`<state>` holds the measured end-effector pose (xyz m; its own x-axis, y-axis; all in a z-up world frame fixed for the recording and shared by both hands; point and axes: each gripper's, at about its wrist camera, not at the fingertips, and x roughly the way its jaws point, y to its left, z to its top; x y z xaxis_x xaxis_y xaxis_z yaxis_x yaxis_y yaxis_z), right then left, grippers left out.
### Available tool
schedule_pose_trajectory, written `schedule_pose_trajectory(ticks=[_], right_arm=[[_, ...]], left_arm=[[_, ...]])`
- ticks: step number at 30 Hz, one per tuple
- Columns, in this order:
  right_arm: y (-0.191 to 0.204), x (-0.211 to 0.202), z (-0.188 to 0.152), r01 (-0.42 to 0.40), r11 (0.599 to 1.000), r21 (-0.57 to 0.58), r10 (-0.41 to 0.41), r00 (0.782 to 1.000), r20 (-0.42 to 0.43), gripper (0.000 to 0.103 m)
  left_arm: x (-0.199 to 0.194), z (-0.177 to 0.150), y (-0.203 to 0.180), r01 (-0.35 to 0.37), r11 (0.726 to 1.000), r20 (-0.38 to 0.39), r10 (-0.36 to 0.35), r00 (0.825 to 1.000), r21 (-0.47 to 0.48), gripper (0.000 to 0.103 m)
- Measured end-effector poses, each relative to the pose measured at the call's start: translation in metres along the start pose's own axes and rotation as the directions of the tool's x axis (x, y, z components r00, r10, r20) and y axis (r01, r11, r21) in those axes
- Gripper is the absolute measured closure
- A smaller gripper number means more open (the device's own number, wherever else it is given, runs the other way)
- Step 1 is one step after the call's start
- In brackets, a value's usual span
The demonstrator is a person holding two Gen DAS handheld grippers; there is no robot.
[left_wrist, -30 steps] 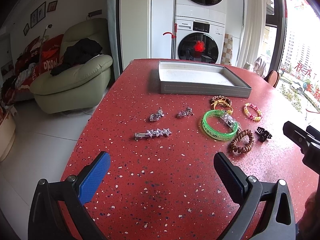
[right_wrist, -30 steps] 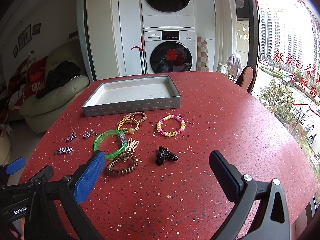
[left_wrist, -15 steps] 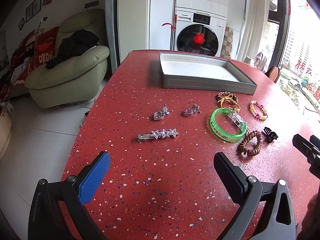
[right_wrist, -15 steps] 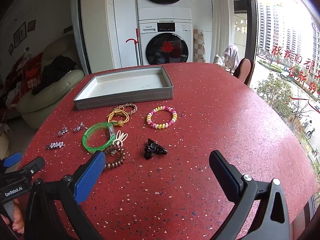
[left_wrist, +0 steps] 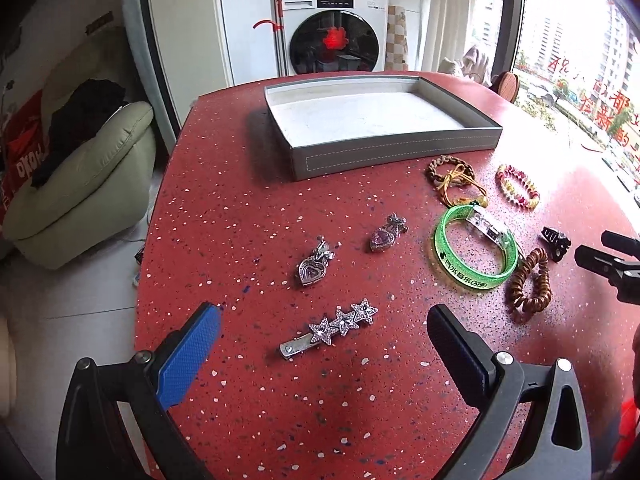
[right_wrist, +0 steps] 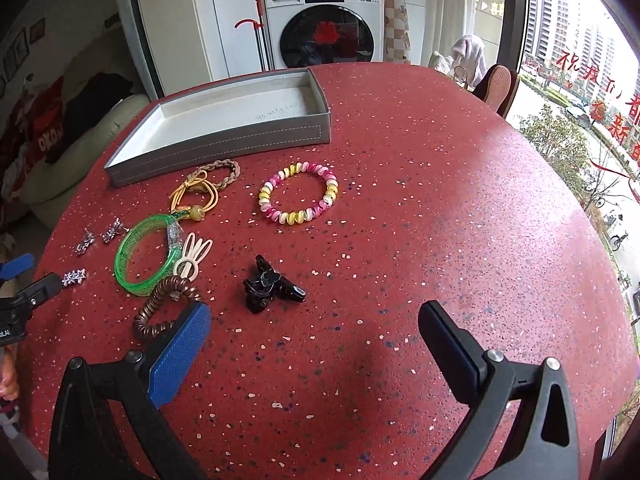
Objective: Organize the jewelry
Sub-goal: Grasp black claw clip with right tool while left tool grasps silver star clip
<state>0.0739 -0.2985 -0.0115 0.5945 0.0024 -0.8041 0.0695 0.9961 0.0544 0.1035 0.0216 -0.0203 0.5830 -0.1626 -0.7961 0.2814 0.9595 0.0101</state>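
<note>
Jewelry lies on a red speckled table [left_wrist: 224, 216] in front of an empty grey tray [left_wrist: 396, 152]. My left gripper [left_wrist: 324, 340] is open, with a silver star hair clip [left_wrist: 330, 330] between its fingers. Beyond lie two heart pendants [left_wrist: 312, 266] [left_wrist: 386, 234], a green bangle [left_wrist: 474, 248], a brown coil tie [left_wrist: 530, 282] and a beaded bracelet [left_wrist: 518, 186]. My right gripper [right_wrist: 314, 340] is open, just short of a black claw clip [right_wrist: 268, 284]. The tray [right_wrist: 224, 142], beaded bracelet [right_wrist: 298, 198], green bangle [right_wrist: 146, 254] and coil tie [right_wrist: 160, 306] show beyond.
A braided and yellow cord bracelet [right_wrist: 204, 188] and a cream bunny clip [right_wrist: 192, 258] lie by the bangle. A washing machine [left_wrist: 334, 32] stands behind the table, a green sofa [left_wrist: 80, 176] to the left. The table edge curves away at right [right_wrist: 580, 240].
Both grippers have moved forward and lower toward the table. The star clip now sits between my left fingers; the black claw clip is closer to my right gripper. Nothing was picked up.
</note>
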Motion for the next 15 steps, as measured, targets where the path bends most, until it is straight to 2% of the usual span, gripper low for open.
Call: schedule_pose_trajectory(ticks=[5, 8, 11, 12, 14, 15], right_arm=[[0.005, 0.016, 0.006, 0.006, 1.0, -0.011, -0.007, 0.999, -0.038, 0.003], [0.011, 0.022, 0.008, 0.027, 0.999, -0.036, -0.028, 0.999, -0.045, 0.01], [0.014, 0.028, 0.011, 0.028, 0.999, -0.047, -0.03, 0.998, -0.06, 0.024], [0.016, 0.03, 0.011, 0.025, 0.998, -0.051, -0.028, 0.997, -0.067, 0.03], [0.019, 0.03, 0.01, 0.036, 0.997, -0.067, -0.04, 0.997, -0.065, 0.036], [0.021, 0.029, 0.01, 0.033, 0.997, -0.073, -0.038, 0.997, -0.061, 0.042]], left_arm=[[0.017, 0.002, -0.004, 0.042, 0.999, -0.047, -0.04, 0.998, 0.034, 0.0], [0.023, 0.001, -0.005, 0.068, 0.997, -0.071, -0.065, 0.995, 0.04, 0.011], [0.024, 0.001, -0.004, 0.103, 0.994, -0.084, -0.1, 0.991, 0.032, 0.022], [0.024, 0.001, -0.004, 0.119, 0.993, -0.087, -0.116, 0.989, 0.029, 0.027], [0.023, 0.001, -0.006, 0.124, 0.991, -0.084, -0.12, 0.989, 0.041, 0.035], [0.022, 0.001, -0.008, 0.129, 0.99, -0.082, -0.125, 0.989, 0.048, 0.045]])
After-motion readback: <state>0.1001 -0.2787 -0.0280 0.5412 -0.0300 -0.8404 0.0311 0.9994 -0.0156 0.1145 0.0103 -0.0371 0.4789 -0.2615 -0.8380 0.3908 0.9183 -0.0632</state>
